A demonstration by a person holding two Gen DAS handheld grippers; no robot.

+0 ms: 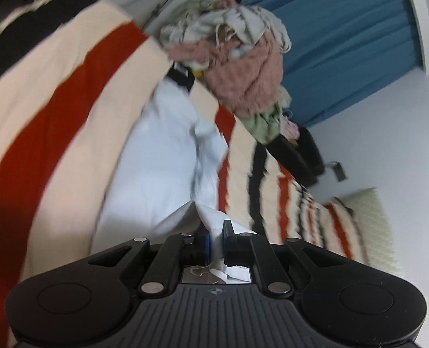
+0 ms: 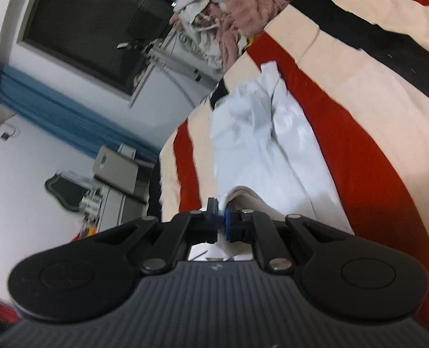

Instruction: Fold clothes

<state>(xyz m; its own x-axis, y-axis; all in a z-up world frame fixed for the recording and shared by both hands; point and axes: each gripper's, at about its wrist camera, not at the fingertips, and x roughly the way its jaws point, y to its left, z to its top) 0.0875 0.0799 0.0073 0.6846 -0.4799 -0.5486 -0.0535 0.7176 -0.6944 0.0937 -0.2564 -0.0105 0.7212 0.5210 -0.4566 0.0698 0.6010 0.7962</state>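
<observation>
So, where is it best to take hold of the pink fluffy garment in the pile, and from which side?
Probably the loose outer edge of the pink fluffy garment, coming from the open striped blanket side. It drapes over the pile toward the blanket, while other clothes bury its far part. Both claws, left and right, are now shut on the pale blue garment.

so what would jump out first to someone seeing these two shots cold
Probably the pale blue garment, stretched across the bed, with the left gripper and the right gripper each shut on a pinch of its near edge. Under it lies the bold striped blanket in red, cream and black. At the far end of the bed sits a heap of unfolded clothes, topped by something pink and fluffy.
</observation>
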